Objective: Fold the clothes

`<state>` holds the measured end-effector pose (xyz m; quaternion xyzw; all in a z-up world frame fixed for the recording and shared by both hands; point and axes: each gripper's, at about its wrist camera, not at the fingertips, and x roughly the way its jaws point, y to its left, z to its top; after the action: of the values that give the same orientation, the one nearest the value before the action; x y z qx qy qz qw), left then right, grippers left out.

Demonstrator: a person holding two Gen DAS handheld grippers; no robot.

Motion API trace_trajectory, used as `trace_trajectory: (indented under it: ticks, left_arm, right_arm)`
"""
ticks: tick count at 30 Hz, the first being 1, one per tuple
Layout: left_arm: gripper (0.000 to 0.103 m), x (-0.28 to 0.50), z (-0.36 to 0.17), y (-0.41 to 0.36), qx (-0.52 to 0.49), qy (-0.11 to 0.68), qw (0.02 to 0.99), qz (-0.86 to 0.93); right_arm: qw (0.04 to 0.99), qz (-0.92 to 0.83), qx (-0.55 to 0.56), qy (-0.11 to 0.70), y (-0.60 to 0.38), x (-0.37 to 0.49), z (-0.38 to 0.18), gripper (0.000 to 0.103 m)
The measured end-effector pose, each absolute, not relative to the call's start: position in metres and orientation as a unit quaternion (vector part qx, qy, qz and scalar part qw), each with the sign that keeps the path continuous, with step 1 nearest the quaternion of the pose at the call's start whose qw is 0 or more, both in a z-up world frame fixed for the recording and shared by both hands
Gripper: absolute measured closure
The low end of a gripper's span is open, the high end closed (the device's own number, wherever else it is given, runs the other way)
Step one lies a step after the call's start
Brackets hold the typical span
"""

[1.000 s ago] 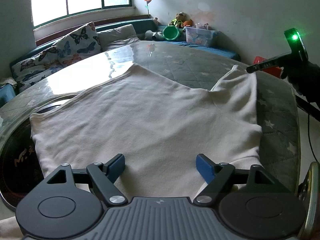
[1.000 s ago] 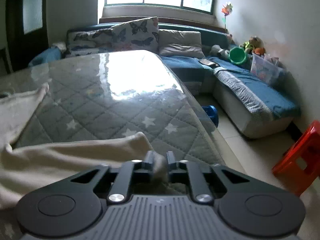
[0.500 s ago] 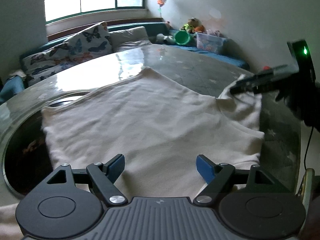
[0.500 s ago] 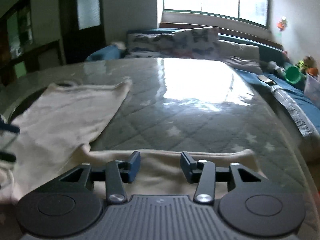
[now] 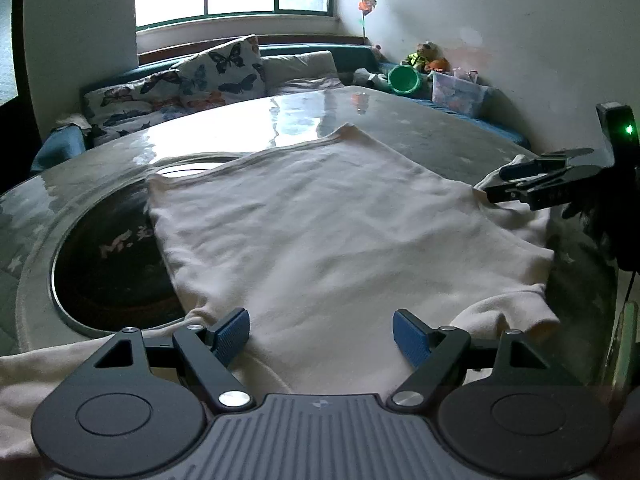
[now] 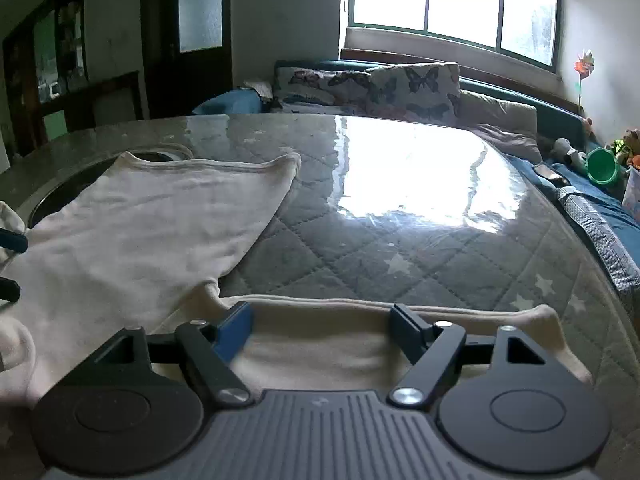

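Observation:
A cream sweater (image 5: 320,220) lies spread flat on the round table (image 5: 440,140). In the left wrist view my left gripper (image 5: 320,332) hovers open over the sweater's near edge, with nothing between its blue pads. At the right edge of that view my right gripper (image 5: 496,184) stands over one sleeve (image 5: 520,216). In the right wrist view my right gripper (image 6: 322,320) has its jaws opening. The sleeve (image 6: 320,344) lies loose on the table under and between them, not pinched. The sweater's body (image 6: 160,220) stretches away to the left.
The table wears a grey quilted star cloth under glossy plastic, with a dark round inset (image 5: 108,264) at the left. Its edge drops off close on the right. Behind stand a sofa with butterfly cushions (image 5: 224,68), a green bucket (image 5: 404,80) and a plastic box (image 5: 460,92).
My right gripper let go of the sleeve end and opened wide, swinging left toward the sweater. The left gripper shifted a little and stayed open.

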<state>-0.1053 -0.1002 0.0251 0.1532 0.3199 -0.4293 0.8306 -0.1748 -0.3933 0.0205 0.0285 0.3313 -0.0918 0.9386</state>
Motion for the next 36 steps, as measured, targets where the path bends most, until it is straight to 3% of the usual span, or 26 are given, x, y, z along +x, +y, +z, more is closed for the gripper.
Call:
trace_trajectory:
  ticks: [3, 6, 21, 27, 36]
  left_arm:
    - [0.019, -0.107, 0.026, -0.095, 0.152, 0.32, 0.833, -0.424]
    - [0.019, -0.11, 0.026, -0.091, 0.155, 0.323, 0.834, -0.421]
    - [0.019, -0.146, 0.034, -0.089, 0.205, 0.28, 0.808, -0.477]
    - [0.019, -0.148, 0.028, -0.088, 0.215, 0.29, 0.797, -0.484]
    - [0.019, -0.137, 0.042, -0.083, 0.206, 0.276, 0.81, -0.475]
  right_arm:
    - [0.943, -0.089, 0.034, 0.32, -0.392, -0.182, 0.026, 0.025]
    - [0.946, -0.068, 0.028, 0.315, -0.382, -0.191, 0.031, 0.019]
    - [0.938, 0.058, -0.046, 0.338, -0.321, -0.201, 0.028, 0.018]
    - [0.935, 0.056, -0.02, 0.349, -0.321, -0.203, 0.02, 0.006]
    - [0.941, 0.057, -0.011, 0.335, -0.328, -0.212, 0.015, 0.0]
